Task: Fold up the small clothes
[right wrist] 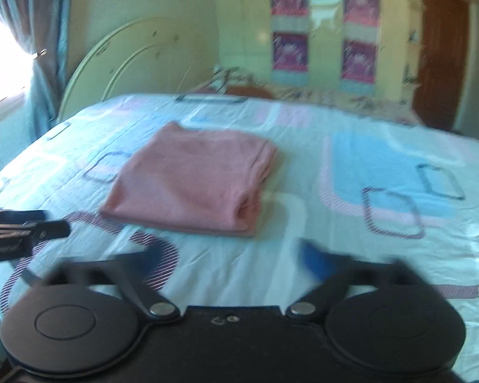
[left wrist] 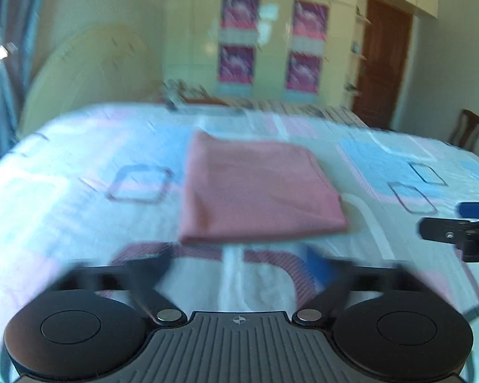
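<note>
Left tool (left wrist: 239, 261), right tool (right wrist: 230, 258): fingers apart, empty, lower frame. Folded pink knit garment (right wrist: 191, 178) flat, centre, on patterned bed sheet (right wrist: 383, 166). Folding apparently complete.

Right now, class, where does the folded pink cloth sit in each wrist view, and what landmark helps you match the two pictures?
Left wrist: the pink cloth lies centre frame, on the bedsheet.
Right wrist: it lies left of centre.
Shared landmark: the brown door, upper right in both views.
</note>
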`<state>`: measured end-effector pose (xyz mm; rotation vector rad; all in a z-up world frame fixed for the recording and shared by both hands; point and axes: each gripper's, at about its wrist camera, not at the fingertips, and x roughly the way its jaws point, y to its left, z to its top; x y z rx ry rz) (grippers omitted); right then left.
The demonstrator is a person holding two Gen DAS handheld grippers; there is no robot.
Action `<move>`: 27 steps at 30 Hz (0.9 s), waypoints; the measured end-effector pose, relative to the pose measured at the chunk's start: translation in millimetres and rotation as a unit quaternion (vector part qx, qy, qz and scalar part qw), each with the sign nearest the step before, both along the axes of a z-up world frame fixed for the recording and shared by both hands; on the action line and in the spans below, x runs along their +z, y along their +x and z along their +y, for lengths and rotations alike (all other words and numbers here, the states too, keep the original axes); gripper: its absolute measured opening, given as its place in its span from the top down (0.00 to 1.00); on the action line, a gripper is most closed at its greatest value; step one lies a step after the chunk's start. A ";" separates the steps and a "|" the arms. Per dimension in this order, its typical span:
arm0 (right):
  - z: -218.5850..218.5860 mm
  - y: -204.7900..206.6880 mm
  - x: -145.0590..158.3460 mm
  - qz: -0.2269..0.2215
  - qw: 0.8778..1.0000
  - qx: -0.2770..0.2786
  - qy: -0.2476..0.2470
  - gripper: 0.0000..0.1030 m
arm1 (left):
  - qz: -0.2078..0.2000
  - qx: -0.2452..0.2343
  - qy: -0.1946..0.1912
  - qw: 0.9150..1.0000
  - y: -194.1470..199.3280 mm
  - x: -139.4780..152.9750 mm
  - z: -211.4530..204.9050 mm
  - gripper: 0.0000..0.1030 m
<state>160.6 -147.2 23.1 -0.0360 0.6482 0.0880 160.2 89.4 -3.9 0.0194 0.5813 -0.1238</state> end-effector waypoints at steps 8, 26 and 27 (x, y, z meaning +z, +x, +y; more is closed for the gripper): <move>-19.9 -41.1 11.1 -0.007 0.999 -0.043 0.030 0.00 | -0.016 -0.008 0.015 1.000 -49.7 24.6 -7.0 0.00; -20.8 -135.6 40.5 -0.018 0.998 -0.048 0.027 0.00 | -0.028 -0.019 -0.006 0.999 -129.8 56.4 -25.5 0.00; -20.5 -139.5 41.2 -0.020 0.998 -0.050 0.025 0.00 | -0.027 -0.019 -0.006 0.999 -133.1 56.1 -26.2 0.00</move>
